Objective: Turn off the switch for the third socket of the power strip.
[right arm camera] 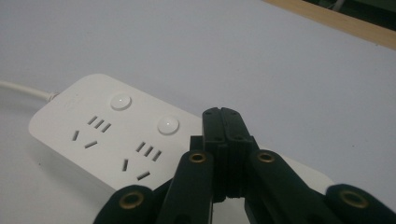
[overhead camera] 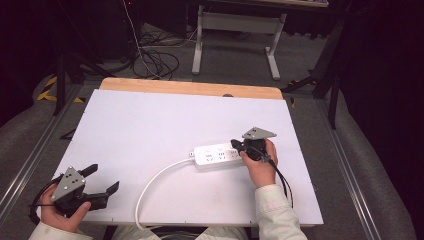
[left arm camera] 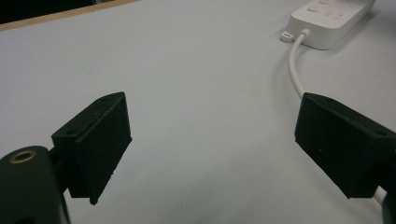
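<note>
A white power strip (overhead camera: 217, 155) lies on the white tabletop right of centre, its white cable (overhead camera: 150, 186) curving toward the front edge. My right gripper (overhead camera: 236, 145) hovers over the strip's right end, shut with nothing between its jaws. In the right gripper view the closed jaws (right arm camera: 223, 116) stand just above the strip (right arm camera: 98, 135), near its round buttons and sockets. My left gripper (overhead camera: 105, 179) rests at the front left of the table, open and empty. In the left gripper view its gripper (left arm camera: 212, 140) frames bare table, with the strip (left arm camera: 329, 21) and cable (left arm camera: 295, 70) at upper right.
The white board (overhead camera: 150, 120) covers a wooden table whose far edge (overhead camera: 190, 88) shows. Beyond it stand a desk frame (overhead camera: 235, 40) and loose cables on the floor (overhead camera: 155, 60). Metal rails run along both sides.
</note>
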A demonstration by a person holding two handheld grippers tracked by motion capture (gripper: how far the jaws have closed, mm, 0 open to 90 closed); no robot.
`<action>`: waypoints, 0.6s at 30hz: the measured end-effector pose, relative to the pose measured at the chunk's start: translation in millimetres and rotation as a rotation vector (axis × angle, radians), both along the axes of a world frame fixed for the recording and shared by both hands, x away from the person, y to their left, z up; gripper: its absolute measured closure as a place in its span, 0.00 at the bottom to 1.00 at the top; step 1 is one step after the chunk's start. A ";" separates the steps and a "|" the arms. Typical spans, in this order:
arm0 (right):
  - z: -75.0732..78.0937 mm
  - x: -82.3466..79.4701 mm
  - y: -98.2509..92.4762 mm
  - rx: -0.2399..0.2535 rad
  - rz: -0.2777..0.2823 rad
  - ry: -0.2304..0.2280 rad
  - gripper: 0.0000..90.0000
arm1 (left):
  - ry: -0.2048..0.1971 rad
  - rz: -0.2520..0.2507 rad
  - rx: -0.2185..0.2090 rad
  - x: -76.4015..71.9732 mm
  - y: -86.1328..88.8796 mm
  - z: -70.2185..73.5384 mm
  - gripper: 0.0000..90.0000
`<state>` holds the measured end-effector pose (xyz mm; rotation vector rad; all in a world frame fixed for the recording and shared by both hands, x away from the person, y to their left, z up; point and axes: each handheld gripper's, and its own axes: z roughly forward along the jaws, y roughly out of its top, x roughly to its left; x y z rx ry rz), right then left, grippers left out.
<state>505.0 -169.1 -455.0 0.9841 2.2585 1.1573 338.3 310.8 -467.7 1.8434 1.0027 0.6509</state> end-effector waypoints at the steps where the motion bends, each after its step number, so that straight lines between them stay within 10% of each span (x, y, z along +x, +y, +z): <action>1: -2.0 1.5 0.1 0.013 -0.006 0.014 1.00 | 0.001 -0.002 0.002 0.0 0.1 0.0 0.12; 18: -12.8 9.4 -0.8 0.015 -0.034 0.040 1.00 | 0.002 -0.009 0.012 0.2 -0.3 -0.1 0.13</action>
